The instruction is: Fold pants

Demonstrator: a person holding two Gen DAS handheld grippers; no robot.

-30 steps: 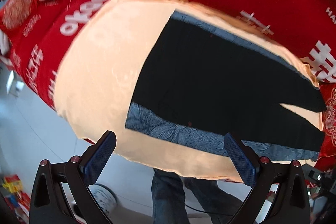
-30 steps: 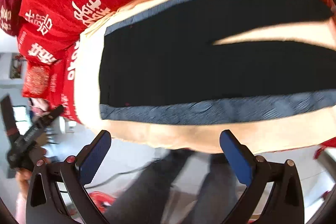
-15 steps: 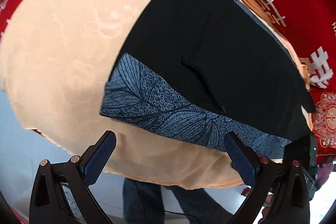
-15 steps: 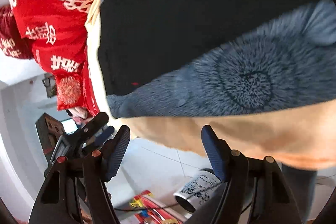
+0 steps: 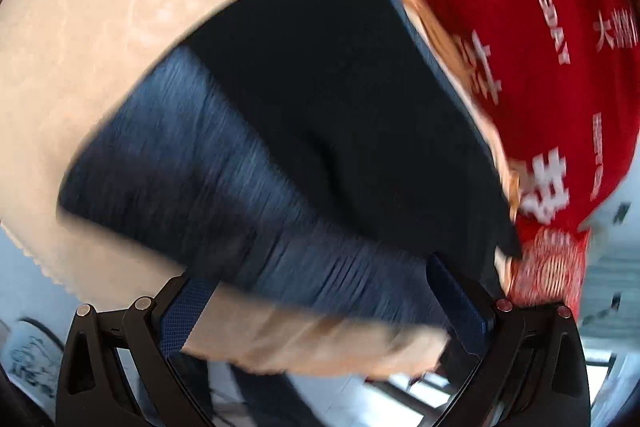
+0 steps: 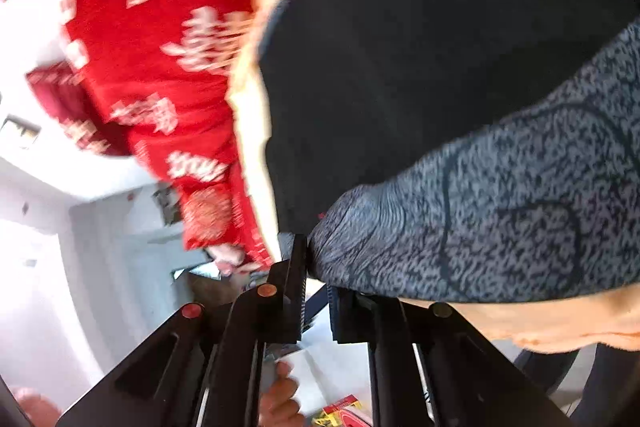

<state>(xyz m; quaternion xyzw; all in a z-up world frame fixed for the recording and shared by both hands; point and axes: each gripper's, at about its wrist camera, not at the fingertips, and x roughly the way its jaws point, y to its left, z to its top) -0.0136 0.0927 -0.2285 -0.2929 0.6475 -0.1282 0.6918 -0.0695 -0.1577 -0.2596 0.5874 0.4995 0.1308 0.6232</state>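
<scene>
Two tongs: right tongs (image 6: pixel 318 281) apparently pinching pants (image 6: pixel 460 107), left tongs (image 5: pixel 320 307) closing

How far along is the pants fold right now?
Done: pants lie flat on the peach cloth, no fold made. In hand: right gripper is shut at the patterned hem corner; left gripper is closing around the hem, pads not pressing. Left: lift and fold.

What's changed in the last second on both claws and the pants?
Both claws dropped close to the pants. The right claw went from wide open to shut on the blue side band's corner. The left claw now straddles that band, just starting to close. Pants remain flat on the peach cloth.
</scene>
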